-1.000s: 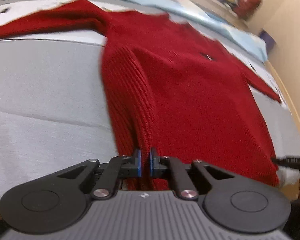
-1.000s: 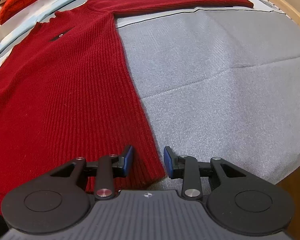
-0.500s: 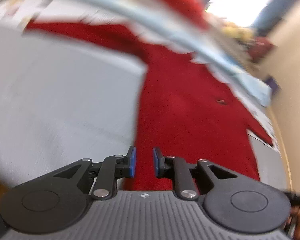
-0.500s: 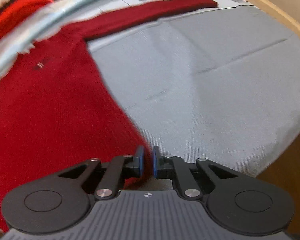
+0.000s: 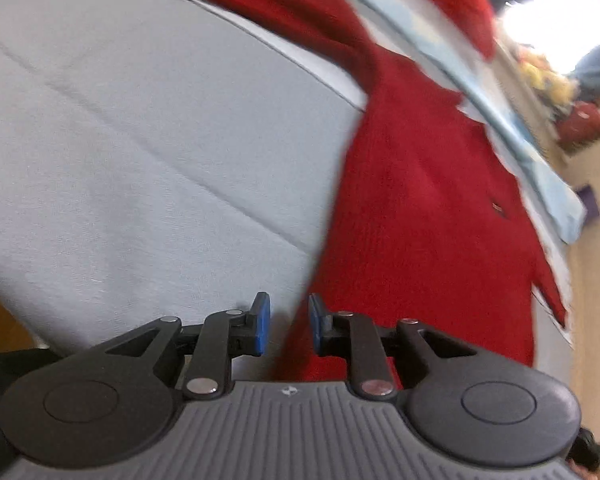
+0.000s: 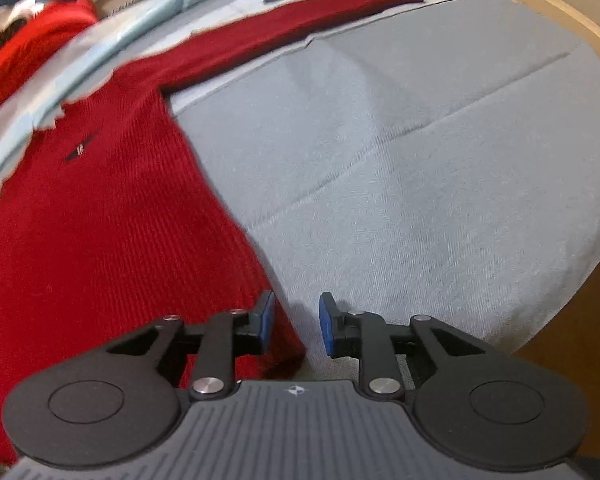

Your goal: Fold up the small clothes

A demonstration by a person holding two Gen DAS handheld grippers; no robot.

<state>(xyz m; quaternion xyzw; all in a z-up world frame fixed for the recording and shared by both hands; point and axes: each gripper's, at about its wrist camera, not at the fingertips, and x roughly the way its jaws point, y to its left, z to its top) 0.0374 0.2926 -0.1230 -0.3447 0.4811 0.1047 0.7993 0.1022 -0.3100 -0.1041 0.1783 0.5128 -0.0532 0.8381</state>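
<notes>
We are holding our left claw [image 5: 286,330] with its jaws apart over the bottom left corner of the red sweater [image 5: 420,216], which is lying flat on the gray sheet [image 5: 140,140]. Our right claw [image 6: 296,326] is also gaping apart at the bottom right corner

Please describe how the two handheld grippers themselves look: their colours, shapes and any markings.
The left gripper and right gripper look alike: black linkage arms with silver pivot pins, two round black discs, and a grey ribbed body bearing a small white compass-like mark. Each finger ends in a flat blue pad. No cables or sleeves show.
</notes>
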